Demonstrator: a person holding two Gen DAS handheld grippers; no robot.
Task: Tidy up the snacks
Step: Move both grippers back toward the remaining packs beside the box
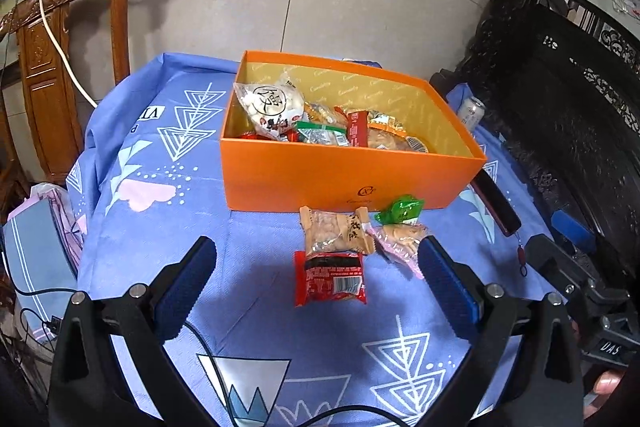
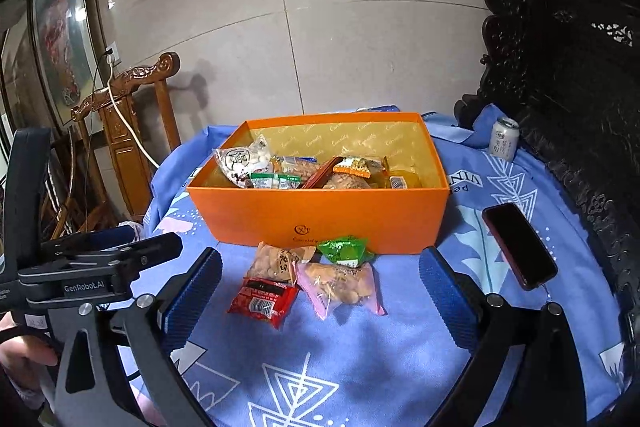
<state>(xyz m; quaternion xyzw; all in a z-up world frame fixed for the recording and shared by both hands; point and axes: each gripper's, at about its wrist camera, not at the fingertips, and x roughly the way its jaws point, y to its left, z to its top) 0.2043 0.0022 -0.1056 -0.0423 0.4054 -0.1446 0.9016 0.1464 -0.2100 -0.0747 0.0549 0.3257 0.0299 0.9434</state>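
Left gripper (image 1: 316, 267) and right gripper (image 2: 320, 277) both hovering over four snack packets (image 2: 340, 285) lying before orange box (image 1: 320, 179), jaws spread wide, gripping nothing

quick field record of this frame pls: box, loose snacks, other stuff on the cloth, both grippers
box: orange box, lid off, several snack packets inside
loose snacks: four on the blue cloth in front of the box: red packet, tan packet, pink packet, green packet
other items: phone right of the box, can behind it
left gripper: jaws open, holding nothing
right gripper: jaws open, holding nothing
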